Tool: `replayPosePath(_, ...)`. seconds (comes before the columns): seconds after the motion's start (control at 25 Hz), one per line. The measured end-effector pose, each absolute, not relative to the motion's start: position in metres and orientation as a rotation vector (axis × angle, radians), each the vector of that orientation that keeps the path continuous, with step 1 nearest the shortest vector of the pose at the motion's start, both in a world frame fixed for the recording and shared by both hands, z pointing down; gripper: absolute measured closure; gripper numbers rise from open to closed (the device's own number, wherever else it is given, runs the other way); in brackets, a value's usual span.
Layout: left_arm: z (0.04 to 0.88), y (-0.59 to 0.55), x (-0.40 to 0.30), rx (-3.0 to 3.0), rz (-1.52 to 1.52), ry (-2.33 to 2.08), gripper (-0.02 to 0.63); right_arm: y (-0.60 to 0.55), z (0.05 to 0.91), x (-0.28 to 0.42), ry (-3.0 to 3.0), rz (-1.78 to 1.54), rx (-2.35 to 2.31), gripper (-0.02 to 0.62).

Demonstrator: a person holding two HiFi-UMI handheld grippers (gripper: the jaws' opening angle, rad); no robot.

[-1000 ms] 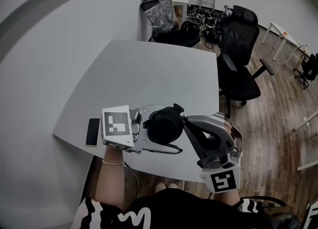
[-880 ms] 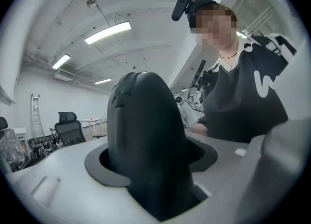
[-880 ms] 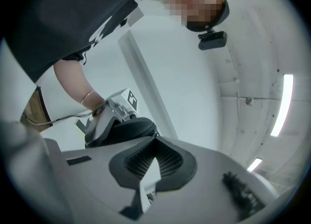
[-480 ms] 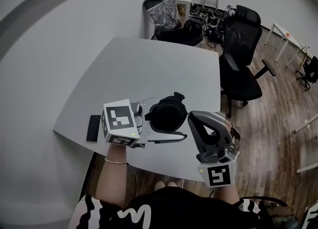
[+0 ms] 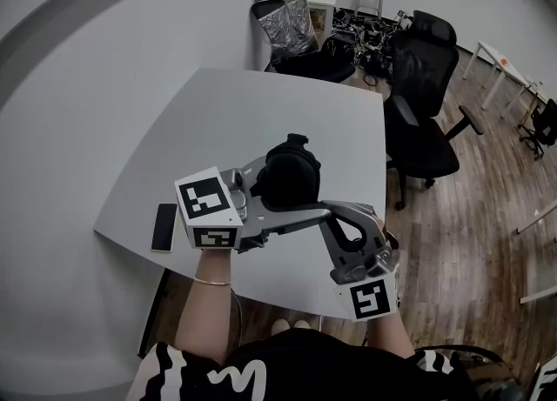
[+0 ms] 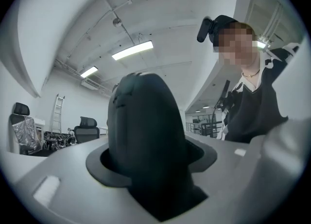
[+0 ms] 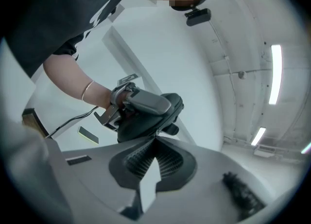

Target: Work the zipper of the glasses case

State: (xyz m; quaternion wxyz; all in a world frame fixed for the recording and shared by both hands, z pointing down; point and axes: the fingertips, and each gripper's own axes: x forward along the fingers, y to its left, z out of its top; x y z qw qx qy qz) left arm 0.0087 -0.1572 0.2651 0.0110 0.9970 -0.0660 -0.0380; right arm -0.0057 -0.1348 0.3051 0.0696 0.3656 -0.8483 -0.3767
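Both grippers have shifted farther over the white table (image 5: 261, 103), carrying the black glasses case (image 5: 291, 164) away from its near edge. The left gripper (image 5: 283, 195) clamps the case across its body, holding it in the air. The right gripper's (image 7: 154, 140) jaws are pressed together, tips against the case's near-right edge.

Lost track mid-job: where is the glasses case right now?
Head view, centre: the glasses case is held over the table's near half in the left gripper's jaws, with the right gripper's closed tips against it.
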Motion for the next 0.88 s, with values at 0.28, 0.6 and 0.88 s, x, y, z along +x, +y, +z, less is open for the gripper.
replayPosePath(0.28,0.249,-0.177,0.004,3.113,-0.292,-0.438,0.298,-0.148,0.325,-0.007,-2.709,-0.870,1.189,0.592)
replayPosePath(0.6,0.235,-0.177,0.005,3.128,-0.400,-0.538,0.297,-0.150,0.340,-0.008,-2.750,-0.761,1.211,0.592)
replayPosePath(0.88,0.225,-0.174,0.007,3.132,-0.477,-0.599,0.295,-0.150,0.347,-0.013,-2.808,-0.657,1.220,0.592)
